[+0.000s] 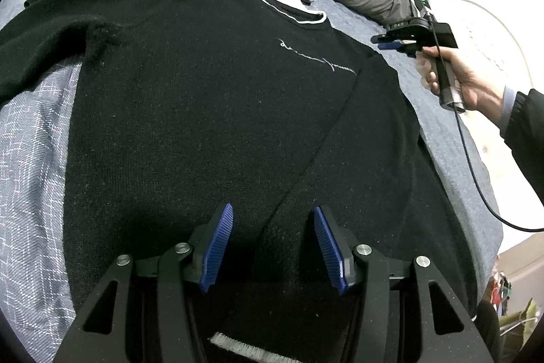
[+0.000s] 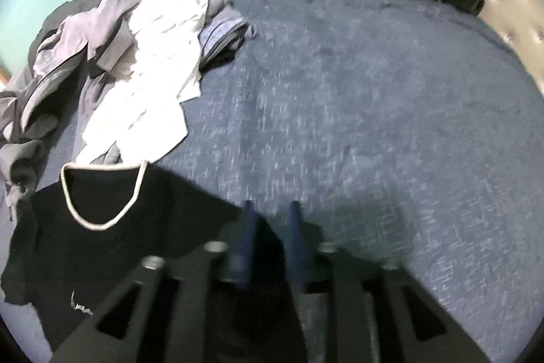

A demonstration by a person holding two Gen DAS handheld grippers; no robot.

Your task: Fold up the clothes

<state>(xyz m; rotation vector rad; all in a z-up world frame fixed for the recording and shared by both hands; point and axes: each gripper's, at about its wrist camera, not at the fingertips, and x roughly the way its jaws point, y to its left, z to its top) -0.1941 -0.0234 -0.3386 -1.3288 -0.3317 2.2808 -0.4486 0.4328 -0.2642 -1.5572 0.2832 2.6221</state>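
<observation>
Our left hand-held gripper [image 1: 273, 244] hung with jaws apart, nothing between them, over the black sweater [image 1: 210, 125] spread flat on the bed [image 1: 30, 159]. Our right hand-held gripper [image 2: 272, 237], blurred, stood slightly parted and empty at the sweater's shoulder edge, clothes pile [image 2: 142, 33] beyond.

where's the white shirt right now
In the right wrist view, the white shirt lies crumpled upper left on the blue bedspread, just beyond the black sweater's collar.

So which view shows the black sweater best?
The left wrist view: the sweater lies spread on the bed, with its collar, chest lettering and a folded-in sleeve all sharp. The right wrist view is blurred and shows only the collar end at lower left.
</observation>
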